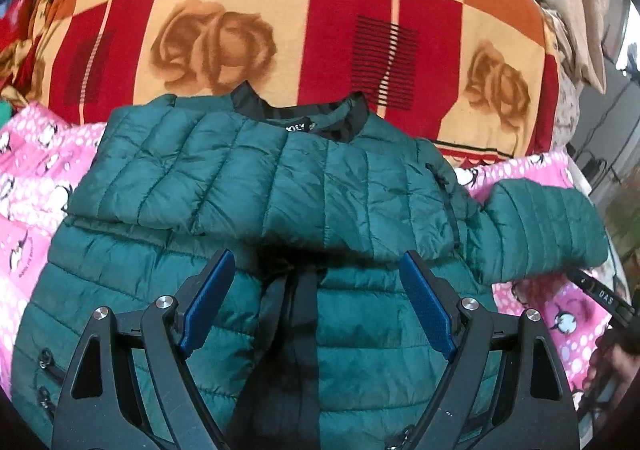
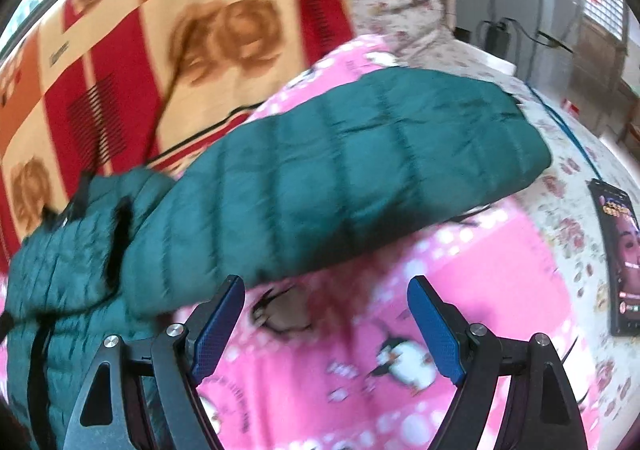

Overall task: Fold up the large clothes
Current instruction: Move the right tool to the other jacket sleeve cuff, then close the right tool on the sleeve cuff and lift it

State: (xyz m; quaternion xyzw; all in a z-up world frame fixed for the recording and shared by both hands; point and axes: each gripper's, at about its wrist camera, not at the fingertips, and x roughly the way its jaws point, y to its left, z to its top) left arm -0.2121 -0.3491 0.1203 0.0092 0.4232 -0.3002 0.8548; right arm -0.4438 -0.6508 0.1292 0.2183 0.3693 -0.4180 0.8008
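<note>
A dark green quilted puffer jacket (image 1: 280, 186) lies front up on a pink penguin-print sheet (image 1: 32, 178), collar away from me. One sleeve is folded across the chest; the other sleeve (image 1: 536, 226) sticks out to the right. My left gripper (image 1: 316, 262) is open and empty, hovering over the jacket's middle by the zipper. In the right wrist view the outstretched sleeve (image 2: 360, 170) lies across the sheet (image 2: 460, 282). My right gripper (image 2: 326, 286) is open and empty, just in front of that sleeve's near edge.
A red, orange and cream rose-print blanket (image 1: 304, 10) lies behind the jacket. A phone (image 2: 618, 250) with a lit screen rests on the floral bedding at the right. The right gripper's body (image 1: 600, 298) shows at the left wrist view's right edge.
</note>
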